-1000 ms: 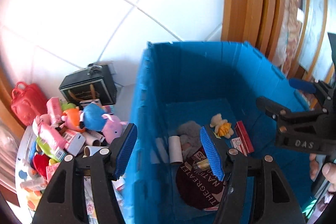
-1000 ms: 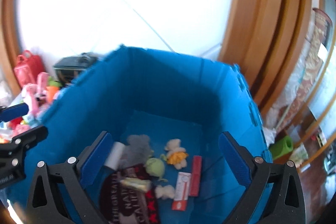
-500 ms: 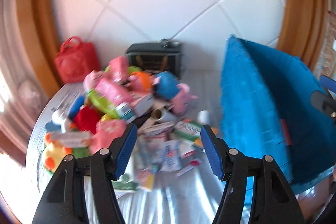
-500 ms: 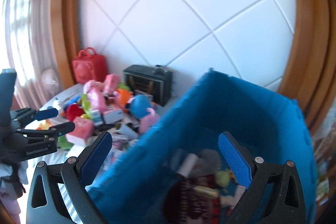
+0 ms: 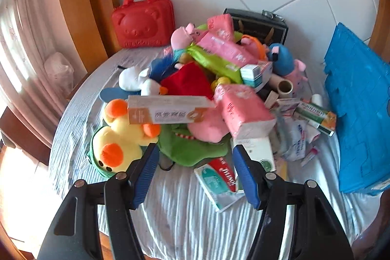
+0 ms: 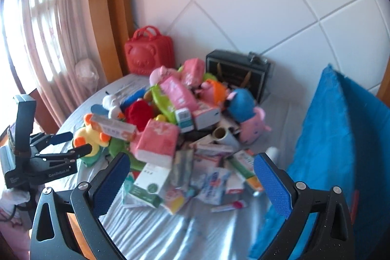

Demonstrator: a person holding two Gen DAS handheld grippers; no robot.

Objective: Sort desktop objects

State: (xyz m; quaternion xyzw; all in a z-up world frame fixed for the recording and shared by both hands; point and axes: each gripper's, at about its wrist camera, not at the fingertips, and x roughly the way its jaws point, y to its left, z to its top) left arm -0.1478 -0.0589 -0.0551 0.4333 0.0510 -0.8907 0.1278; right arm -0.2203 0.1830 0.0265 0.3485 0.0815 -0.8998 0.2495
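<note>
Both grippers are hanging over the table with nothing in them. The left gripper point(image 5: 195, 169) has its blue pads spread wide, and the gap between them frames the near edge of the pile point(image 5: 207, 94), right around the green plush point(image 5: 187, 148) and a red-and-teal box point(image 5: 217, 179) lying flat on the white cloth point(image 5: 175, 216). The right gripper point(image 6: 190, 177) is splayed even wider and sits higher up, looking down on the whole mess.

The pile fills the middle of the table. There's a yellow duck plush point(image 5: 117, 138) at about 9 o'clock from centre, with a long orange-and-white carton point(image 5: 168, 111) lying across its top. A pink tissue pack point(image 5: 243, 111) sits dead centre, and a blue plush point(image 5: 280, 60) is at about 2 o'clock. Scattered small boxes and sachets trail off at 3 to 4 o'clock toward the blue bin point(image 5: 358, 109), which stands at the table's right edge.

Against the tiled wall at 12 o'clock are a red bear case point(image 5: 143, 21) and a black box point(image 5: 256, 26). In the right wrist view the left gripper shows up at 9 o'clock, beside the duck.
</note>
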